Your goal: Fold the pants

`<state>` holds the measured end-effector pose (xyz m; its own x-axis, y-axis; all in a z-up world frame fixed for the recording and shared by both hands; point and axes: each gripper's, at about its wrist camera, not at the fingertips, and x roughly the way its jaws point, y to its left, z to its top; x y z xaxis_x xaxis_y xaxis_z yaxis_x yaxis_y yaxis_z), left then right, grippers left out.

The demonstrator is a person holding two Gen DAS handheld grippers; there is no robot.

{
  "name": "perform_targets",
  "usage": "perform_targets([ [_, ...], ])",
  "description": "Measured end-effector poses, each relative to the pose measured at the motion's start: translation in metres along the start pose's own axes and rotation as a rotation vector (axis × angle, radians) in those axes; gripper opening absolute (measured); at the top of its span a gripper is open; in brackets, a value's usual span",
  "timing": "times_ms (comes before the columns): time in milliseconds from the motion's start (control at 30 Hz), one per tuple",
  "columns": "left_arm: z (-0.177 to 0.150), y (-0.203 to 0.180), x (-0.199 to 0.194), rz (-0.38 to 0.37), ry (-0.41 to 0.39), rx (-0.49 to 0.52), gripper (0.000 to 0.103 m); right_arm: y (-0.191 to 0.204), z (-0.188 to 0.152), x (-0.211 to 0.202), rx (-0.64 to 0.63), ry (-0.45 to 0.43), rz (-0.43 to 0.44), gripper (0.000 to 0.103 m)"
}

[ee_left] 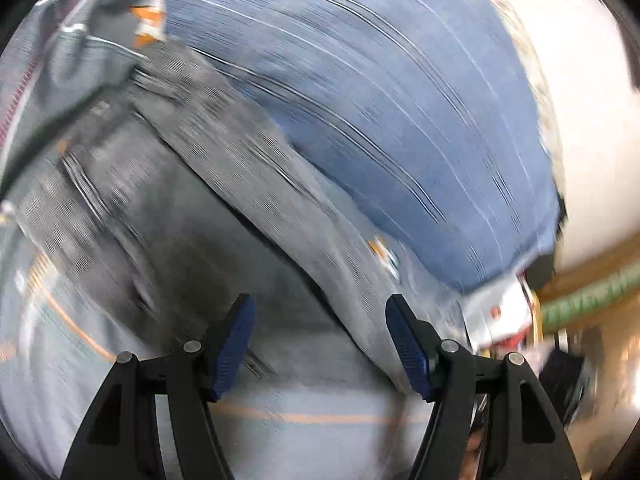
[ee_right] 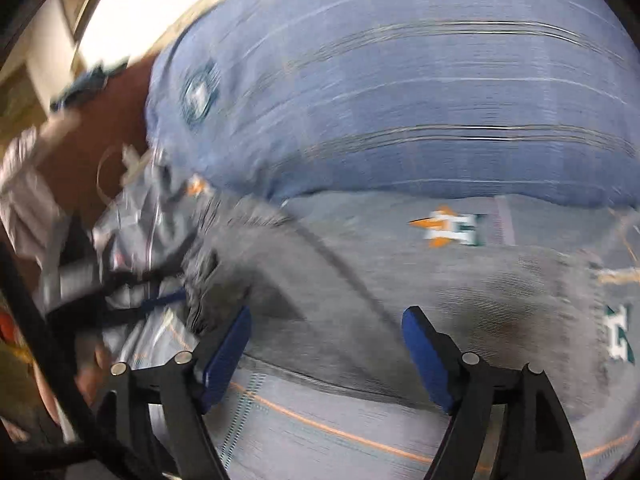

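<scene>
**Both claws spread above grey pants on a patterned bed cover**

The grey pants (ee_left: 168,184) lie spread on a pale grey bed cover (ee_left: 312,416) printed with orange lines and small orange, white and green logos. Both views are heavily motion-blurred, so fabric detail and the exact fold of the pants cannot be made out.

The left claw (ee_left: 320,344) has its blue-padded fingers (ee_left: 234,344) wide apart with nothing between them, hanging over the pants. The right claw (ee_right: 326,356) is likewise spread and holding nothing, its blue pads (ee_right: 424,360) over the pants (ee_right: 360,292) near their lower edge.

Just beyond the pants sits a large blue pillow (ee_left: 380,100) with thin pale stripes, its edge touching or overlapping the far side of the pants; it fills the upper part of the right view too (ee_right: 400,100). Left of the pants in the right view lies a crumpled pile of silvery-grey items (ee_right: 132,220), too blurred to identify. No containers can be made out.
</scene>
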<state>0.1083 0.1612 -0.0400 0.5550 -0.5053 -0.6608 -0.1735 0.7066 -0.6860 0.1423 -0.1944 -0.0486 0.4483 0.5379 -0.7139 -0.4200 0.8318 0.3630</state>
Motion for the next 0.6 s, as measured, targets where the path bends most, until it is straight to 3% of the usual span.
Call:
perform_targets([
  [100, 0.042, 0.03, 0.011, 0.008, 0.043, -0.071, 0.068, 0.045, 0.007, 0.04, -0.112, 0.066, -0.037, 0.08],
  [200, 0.081, 0.066, 0.031, -0.043, 0.125, -0.155, 0.068, 0.09, 0.018, 0.083, -0.241, 0.084, -0.114, 0.08],
  [267, 0.088, 0.088, 0.032, -0.055, 0.113, -0.22, 0.068, 0.118, 0.026, 0.11, -0.339, 0.091, -0.167, 0.08],
  [333, 0.092, 0.103, 0.029, -0.013, 0.117, -0.287, 0.068, 0.14, 0.032, 0.133, -0.424, 0.093, -0.201, 0.08],
  [433, 0.094, 0.11, 0.03, -0.081, 0.146, -0.325, 0.068, 0.156, 0.039, 0.157, -0.466, 0.102, -0.184, 0.08],
  [533, 0.095, 0.113, 0.029, -0.085, 0.134, -0.335, 0.068, 0.162, 0.035, 0.18, -0.52, 0.135, -0.201, 0.079],
  [567, 0.095, 0.114, 0.027, -0.08, 0.118, -0.337, 0.068, 0.162, 0.033, 0.187, -0.529, 0.14, -0.217, 0.069],
  [600, 0.097, 0.115, 0.026, -0.075, 0.108, -0.333, 0.068, 0.159, 0.032, 0.191, -0.53, 0.137, -0.254, 0.049],
])
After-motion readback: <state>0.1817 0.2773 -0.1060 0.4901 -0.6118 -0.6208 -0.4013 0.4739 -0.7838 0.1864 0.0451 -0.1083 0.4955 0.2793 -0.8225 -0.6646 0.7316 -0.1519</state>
